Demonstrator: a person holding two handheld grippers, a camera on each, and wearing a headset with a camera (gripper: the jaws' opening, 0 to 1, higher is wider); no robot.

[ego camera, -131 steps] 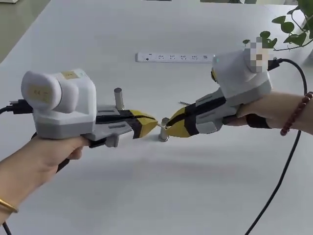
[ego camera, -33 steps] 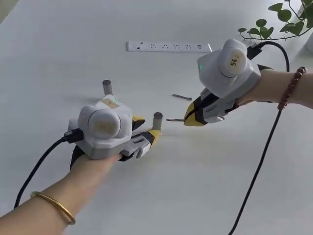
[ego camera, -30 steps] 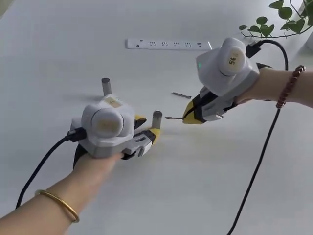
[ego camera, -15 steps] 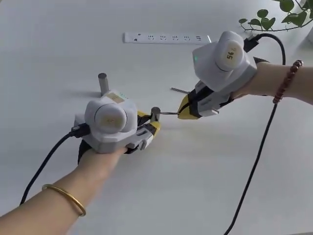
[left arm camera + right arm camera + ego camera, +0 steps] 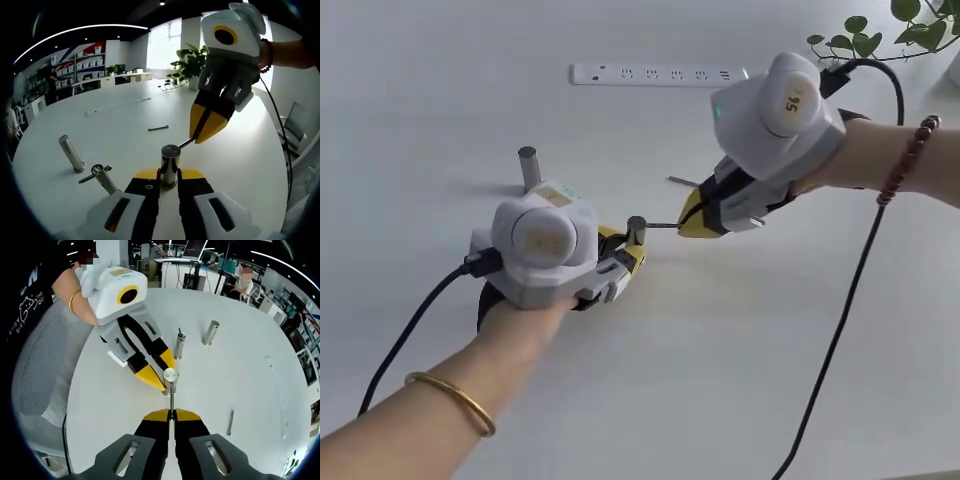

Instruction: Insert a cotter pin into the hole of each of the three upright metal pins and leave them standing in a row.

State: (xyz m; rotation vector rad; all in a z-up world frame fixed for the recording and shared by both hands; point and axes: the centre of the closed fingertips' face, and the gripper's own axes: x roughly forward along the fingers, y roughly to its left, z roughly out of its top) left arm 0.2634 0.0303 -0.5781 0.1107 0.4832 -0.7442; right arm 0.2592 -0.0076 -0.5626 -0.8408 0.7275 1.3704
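The left gripper (image 5: 620, 262), with yellow-tipped black jaws, is clamped on the lower shaft of a short upright grey steel cylinder pin (image 5: 636, 230); this gripped pin stands on the white table (image 5: 720, 350), roughly midway between its near and far edges. The right gripper (image 5: 688, 225) comes in from the table's right side; its jaws are pinched together on the tail of a thin dark metal cotter pin (image 5: 663, 225), held level and aimed at the gripped pin. The cotter pin's tip meets that pin just under its top; whether it has entered the hole cannot be told.

In the left gripper view a second steel pin (image 5: 104, 177) stands just to the left of the gripped one, nearer the table's left edge, with a small cotter pin through its head. A third bare steel pin (image 5: 528, 165) stands upright beyond them, toward the far left edge and well apart from both grippers.

A loose spare cotter pin (image 5: 682, 182) lies flat on the table just beyond the right gripper, toward the far edge. A long white power strip (image 5: 658, 74) lies farther toward the far edge; a leafy green plant (image 5: 880, 25) sits toward the far right corner. Black cables trail from both grippers toward the near edge.
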